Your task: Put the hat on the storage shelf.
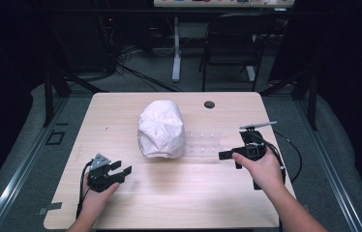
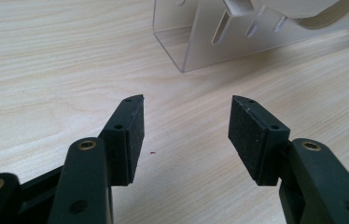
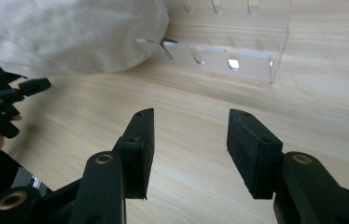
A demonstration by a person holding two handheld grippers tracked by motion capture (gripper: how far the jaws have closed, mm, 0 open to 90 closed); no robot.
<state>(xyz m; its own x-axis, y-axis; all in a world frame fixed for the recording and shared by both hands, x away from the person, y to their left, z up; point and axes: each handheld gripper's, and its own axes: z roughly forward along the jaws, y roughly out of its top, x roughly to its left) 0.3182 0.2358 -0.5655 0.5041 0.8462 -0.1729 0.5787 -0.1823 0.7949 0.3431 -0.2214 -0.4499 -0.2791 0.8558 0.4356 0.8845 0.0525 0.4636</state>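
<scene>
High view: white cap (image 1: 161, 129) sits on the clear acrylic rack (image 1: 207, 143) mid-surface; left gripper (image 1: 121, 170) and right gripper (image 1: 227, 154) flank it, jaws released. Gripper views: both empty-jawed. Likely approaching; next, close in on the cap.

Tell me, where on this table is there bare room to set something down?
The table is mostly bare: the far left corner beyond the white cap, the far right around the dark hole, and the near edge between the left gripper and right gripper. It is crowded mid-table, where the cap sits on the clear rack.
</scene>
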